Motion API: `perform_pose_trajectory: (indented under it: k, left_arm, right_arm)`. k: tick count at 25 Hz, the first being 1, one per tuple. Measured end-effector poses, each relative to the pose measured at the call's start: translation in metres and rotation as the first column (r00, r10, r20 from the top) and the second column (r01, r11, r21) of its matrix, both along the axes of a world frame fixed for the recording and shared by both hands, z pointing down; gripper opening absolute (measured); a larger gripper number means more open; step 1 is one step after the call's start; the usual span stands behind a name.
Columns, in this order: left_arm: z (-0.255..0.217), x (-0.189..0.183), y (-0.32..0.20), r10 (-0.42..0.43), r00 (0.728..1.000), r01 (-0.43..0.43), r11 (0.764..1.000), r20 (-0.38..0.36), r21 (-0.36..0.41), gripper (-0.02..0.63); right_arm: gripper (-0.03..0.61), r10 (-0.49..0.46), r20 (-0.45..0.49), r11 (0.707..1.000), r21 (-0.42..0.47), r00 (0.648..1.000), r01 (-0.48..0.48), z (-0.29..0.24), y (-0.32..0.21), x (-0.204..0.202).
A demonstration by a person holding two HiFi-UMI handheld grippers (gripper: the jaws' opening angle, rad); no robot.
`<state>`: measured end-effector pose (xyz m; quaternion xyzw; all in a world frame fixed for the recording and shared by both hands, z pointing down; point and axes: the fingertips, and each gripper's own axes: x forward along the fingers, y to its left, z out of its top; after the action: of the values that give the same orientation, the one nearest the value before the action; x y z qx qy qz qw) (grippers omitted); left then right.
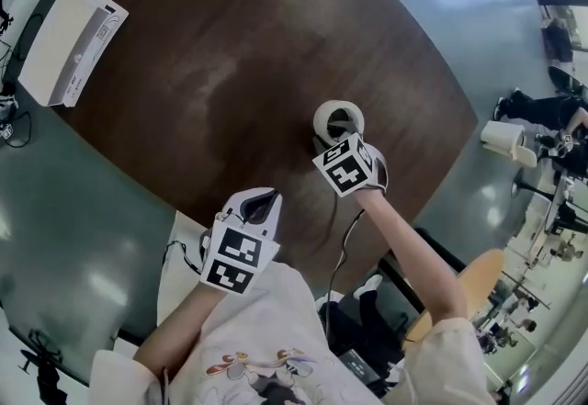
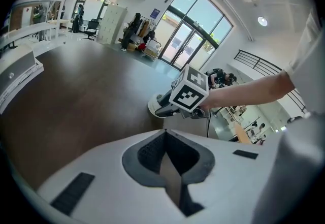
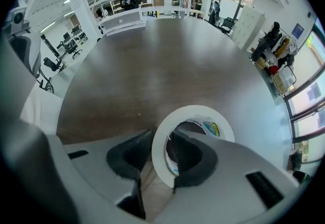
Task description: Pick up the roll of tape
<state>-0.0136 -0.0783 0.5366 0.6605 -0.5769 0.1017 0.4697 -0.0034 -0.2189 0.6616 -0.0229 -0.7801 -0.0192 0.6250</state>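
The roll of tape (image 1: 338, 118), white with a wide hole, lies flat on the dark wooden table (image 1: 220, 45) near its right edge. My right gripper (image 1: 342, 135) points steeply down onto the roll. In the right gripper view the roll (image 3: 197, 112) has its near wall between the jaws: one pad sits inside the hole, the other outside, with a slit of table showing beside the wall. The right gripper (image 3: 161, 136) is open around that wall. My left gripper (image 1: 265, 201) hangs over the table's near edge, shut and empty (image 2: 165, 134). It looks toward the roll (image 2: 154, 106).
A long white box (image 1: 69, 45) lies at the table's far left edge and shows too in the left gripper view (image 2: 18, 73). An orange chair (image 1: 478, 279) stands on the grey floor to the right, past the table's curved edge. A cable hangs below the right hand.
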Motion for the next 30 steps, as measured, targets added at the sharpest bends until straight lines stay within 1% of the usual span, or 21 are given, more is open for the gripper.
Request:
perform_pose_trajectory:
  k: [5, 10, 18, 22, 25, 30]
  left_arm:
    - [0.004, 0.000, 0.005, 0.006, 1.000, -0.006, 1.000, -0.003, -0.009, 0.005]
    - [0.006, -0.002, 0.007, 0.003, 1.000, -0.003, 1.000, -0.002, -0.016, 0.005]
    - [0.000, 0.005, 0.011, 0.011, 1.000, -0.011, 1.000, -0.001, -0.006, 0.006]
    - [-0.005, 0.005, 0.016, 0.004, 1.000, -0.004, 1.000, 0.008, 0.001, 0.006]
    - [-0.010, 0.003, 0.021, -0.007, 1.000, 0.007, 1.000, 0.024, 0.010, 0.005]
    - [-0.012, -0.003, 0.036, -0.029, 0.999, 0.028, 1.000, 0.038, 0.011, 0.006]
  right_arm:
    - [0.123, 0.008, -0.030, 1.000, -0.003, 1.000, -0.008, 0.011, 0.002, -0.002]
    - [0.118, -0.038, -0.092, 0.998, 0.039, 0.995, 0.042, 0.018, 0.001, 0.000]
    - [0.114, -0.062, -0.156, 0.997, 0.035, 0.986, 0.069, 0.022, 0.002, 0.002]
    - [0.110, -0.068, -0.155, 0.997, 0.020, 0.986, 0.072, 0.022, 0.004, 0.004]
    - [0.109, -0.082, -0.151, 0.995, 0.047, 0.985, 0.090, 0.021, 0.004, 0.008]
    - [0.107, -0.064, -0.086, 0.998, 0.019, 0.994, 0.066, 0.012, 0.024, 0.005]
